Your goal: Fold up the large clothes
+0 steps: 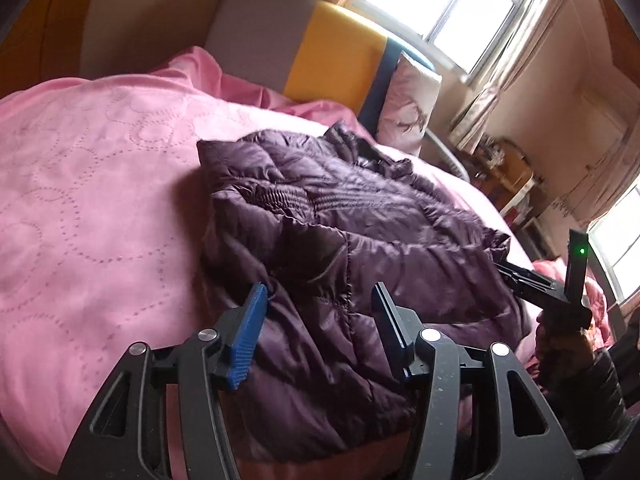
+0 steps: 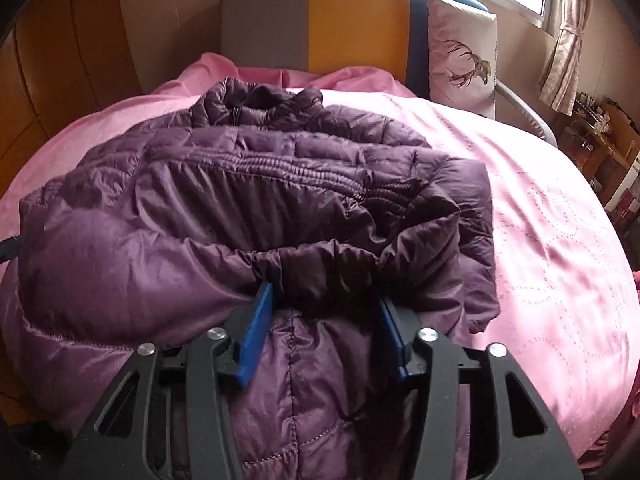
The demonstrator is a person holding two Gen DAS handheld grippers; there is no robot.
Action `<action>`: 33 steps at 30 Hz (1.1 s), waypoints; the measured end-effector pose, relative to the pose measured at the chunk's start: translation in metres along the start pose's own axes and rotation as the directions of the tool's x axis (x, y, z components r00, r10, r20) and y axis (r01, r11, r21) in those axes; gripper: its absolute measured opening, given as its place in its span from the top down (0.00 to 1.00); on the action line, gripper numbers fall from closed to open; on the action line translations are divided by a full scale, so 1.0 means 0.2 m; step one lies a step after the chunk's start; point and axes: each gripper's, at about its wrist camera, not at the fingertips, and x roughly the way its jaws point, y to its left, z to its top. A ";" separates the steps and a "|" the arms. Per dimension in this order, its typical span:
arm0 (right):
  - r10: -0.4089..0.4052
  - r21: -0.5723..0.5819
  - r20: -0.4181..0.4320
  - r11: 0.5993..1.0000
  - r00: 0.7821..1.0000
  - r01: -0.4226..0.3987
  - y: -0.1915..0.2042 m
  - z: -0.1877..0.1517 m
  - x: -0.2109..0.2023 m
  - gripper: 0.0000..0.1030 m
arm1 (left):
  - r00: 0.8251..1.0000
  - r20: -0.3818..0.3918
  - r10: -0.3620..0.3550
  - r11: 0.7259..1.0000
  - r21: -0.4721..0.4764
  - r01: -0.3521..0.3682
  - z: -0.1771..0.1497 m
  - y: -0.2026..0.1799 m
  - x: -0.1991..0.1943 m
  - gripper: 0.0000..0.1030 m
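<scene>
In your left wrist view, bare pink bedspread (image 1: 92,200) fills the whole left half of the frame, smooth and open out to the bed's rounded edge. At centre lies the purple puffer jacket (image 1: 340,216), folded over itself, its near hem running under your left gripper (image 1: 318,300). Those jaws stand spread above the fabric with nothing pinched. At the right edge, the right gripper (image 1: 552,284) pokes in beside the jacket's right border.

In your right wrist view, the jacket (image 2: 224,208) covers the left and centre of the bed, collar toward the grey and yellow headboard (image 2: 320,20). Your right gripper (image 2: 326,300) has its jaws apart, tips tucked against a rolled fold; whether they press it, you cannot tell. Right of the jacket the bedspread (image 2: 560,220) lies clear up to the deer pillow (image 2: 460,56).
</scene>
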 end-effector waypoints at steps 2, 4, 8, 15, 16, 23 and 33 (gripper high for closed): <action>0.002 -0.008 0.006 1.000 1.000 -0.002 0.00 -0.01 0.00 0.88 | 1.000 -0.023 0.009 1.000 0.014 -0.008 0.00 -0.01 0.07 0.54; -0.005 -0.009 0.025 1.000 1.000 0.005 0.01 -0.02 -0.04 0.94 | 0.999 -0.046 0.021 0.999 0.040 -0.019 0.00 -0.01 0.13 0.79; -0.008 -0.008 0.078 1.000 0.997 0.008 0.00 -0.05 -0.15 0.95 | 0.999 -0.002 0.051 0.996 0.071 -0.050 -0.01 -0.05 0.11 0.96; -0.015 0.000 0.201 1.000 0.979 0.015 0.00 -0.01 -0.40 0.95 | 0.990 0.132 0.054 0.991 0.114 -0.070 -0.01 -0.13 -0.13 0.98; -0.032 -0.011 0.204 0.999 0.978 0.035 0.00 0.00 -0.40 0.95 | 0.987 0.152 0.052 0.990 0.119 -0.071 0.01 -0.15 -0.16 0.99; -0.054 0.088 0.243 0.996 0.968 0.033 -0.03 0.08 -0.36 0.96 | 0.986 0.143 0.084 0.991 0.087 -0.097 0.10 -0.12 -0.04 1.00; -0.068 0.154 0.154 0.987 0.986 0.044 -0.11 0.28 -0.05 0.95 | 0.976 0.199 0.092 0.988 0.102 -0.114 0.35 -0.16 0.03 1.00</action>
